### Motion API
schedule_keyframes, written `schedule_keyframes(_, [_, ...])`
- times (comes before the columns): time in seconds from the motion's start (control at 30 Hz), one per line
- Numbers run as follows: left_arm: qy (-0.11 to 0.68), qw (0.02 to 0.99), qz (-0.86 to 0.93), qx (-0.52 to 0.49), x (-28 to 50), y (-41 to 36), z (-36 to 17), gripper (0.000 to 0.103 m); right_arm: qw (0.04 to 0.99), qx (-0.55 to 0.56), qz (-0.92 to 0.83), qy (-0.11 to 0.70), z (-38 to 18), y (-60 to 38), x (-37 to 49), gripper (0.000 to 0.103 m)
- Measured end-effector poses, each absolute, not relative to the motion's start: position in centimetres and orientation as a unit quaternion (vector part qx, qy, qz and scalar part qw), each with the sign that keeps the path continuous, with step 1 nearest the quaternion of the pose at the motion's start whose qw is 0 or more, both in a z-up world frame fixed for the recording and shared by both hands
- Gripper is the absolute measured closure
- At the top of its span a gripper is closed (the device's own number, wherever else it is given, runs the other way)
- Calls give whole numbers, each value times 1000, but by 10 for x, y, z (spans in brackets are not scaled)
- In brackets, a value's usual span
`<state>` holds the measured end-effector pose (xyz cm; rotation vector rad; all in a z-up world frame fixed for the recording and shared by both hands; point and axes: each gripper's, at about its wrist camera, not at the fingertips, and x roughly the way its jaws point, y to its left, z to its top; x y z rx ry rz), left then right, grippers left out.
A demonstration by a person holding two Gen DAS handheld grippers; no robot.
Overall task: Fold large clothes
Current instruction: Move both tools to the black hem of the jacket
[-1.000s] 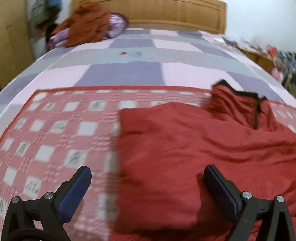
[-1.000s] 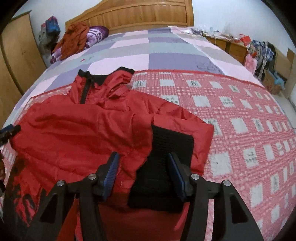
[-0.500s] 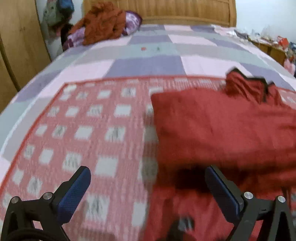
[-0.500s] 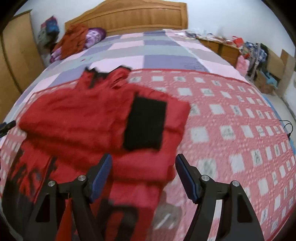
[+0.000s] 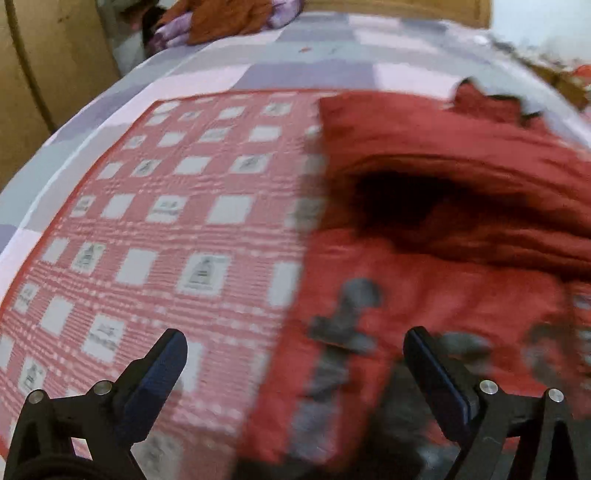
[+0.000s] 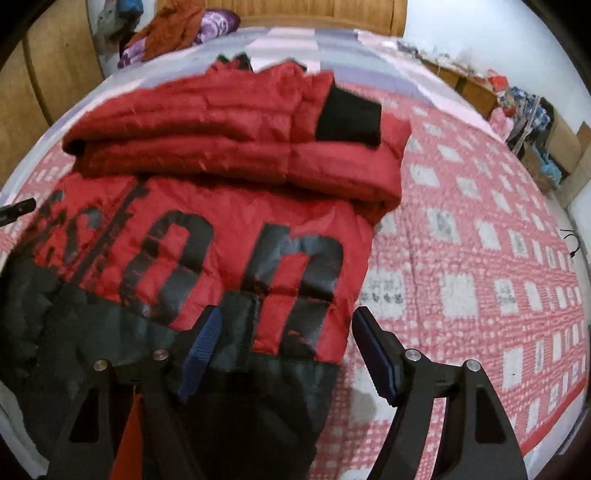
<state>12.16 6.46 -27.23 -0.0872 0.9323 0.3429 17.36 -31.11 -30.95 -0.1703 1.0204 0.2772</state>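
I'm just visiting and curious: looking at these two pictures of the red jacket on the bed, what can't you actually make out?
- The black lettering on the red jacket: in the right wrist view the folded sleeves cover its top; in the left wrist view blur smears it.
- The jacket's bottom hem: hidden behind the right tool and cut by the frame edge.
- The heap by the headboard: too small and blurred in both views.
- The blanket's square motifs: blurred.

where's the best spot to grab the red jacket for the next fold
Probably the dark hem band of the red jacket, at its near right corner, coming from the near edge of the bed. The sleeves already lie folded across the top, and that lower half lies flat and free just ahead of the open right gripper.
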Motion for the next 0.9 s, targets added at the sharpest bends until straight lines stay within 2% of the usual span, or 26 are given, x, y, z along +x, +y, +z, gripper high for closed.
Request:
schedule_keyframes(0.13, [479, 868, 133, -12, 104, 35, -289, 5, 855, -95, 174, 479, -308, -290, 149, 27])
schedule_keyframes(0.27, [510, 849, 140, -1, 74, 49, -312, 4, 851, -125, 178, 477, -322, -289, 123, 27])
schedule_keyframes(0.47, [502, 852, 145, -41, 25, 87, -303, 3, 856, -101, 104, 496, -322, -345, 96, 27])
schedule_keyframes(0.57, [498, 855, 144, -19, 9, 89, -298, 3, 856, -70, 70, 508, -317, -362, 74, 27])
schedule_keyframes(0.77, [493, 862, 117, -15, -29, 103, -290, 3, 859, -67, 46, 505, -303, -343, 14, 27])
schedule_keyframes(0.9, [493, 865, 94, 13, -53, 101, -284, 3, 863, -25, 7, 505, -299, -340, -19, 27])
